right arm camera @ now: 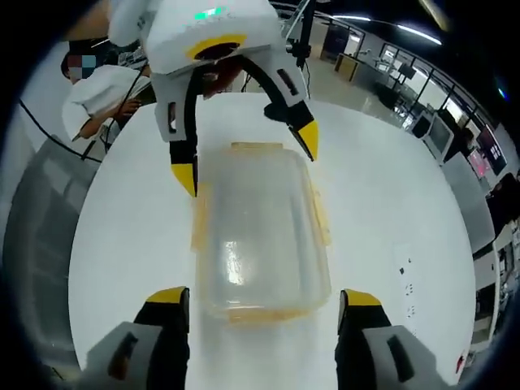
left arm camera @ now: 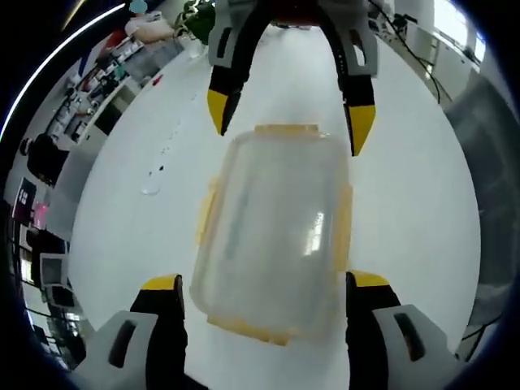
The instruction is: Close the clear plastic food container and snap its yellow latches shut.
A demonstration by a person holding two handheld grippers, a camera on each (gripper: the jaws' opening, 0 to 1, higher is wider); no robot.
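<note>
I held both tongs, left (left arm camera: 262,286) and right (right arm camera: 264,296), spread wide at opposite ends of the lidded container (left arm camera: 272,236) on the table (left arm camera: 122,236).

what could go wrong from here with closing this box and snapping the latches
1. The clear plastic food container sits loose on the smooth white table; pressing one yellow latch from the side could slide it instead of snapping.
2. Both open tongs, left and right, straddle opposite ends; uneven pushes may twist the container.
3. If the lid isn't fully seated, which I cannot tell, latches may not catch.
</note>
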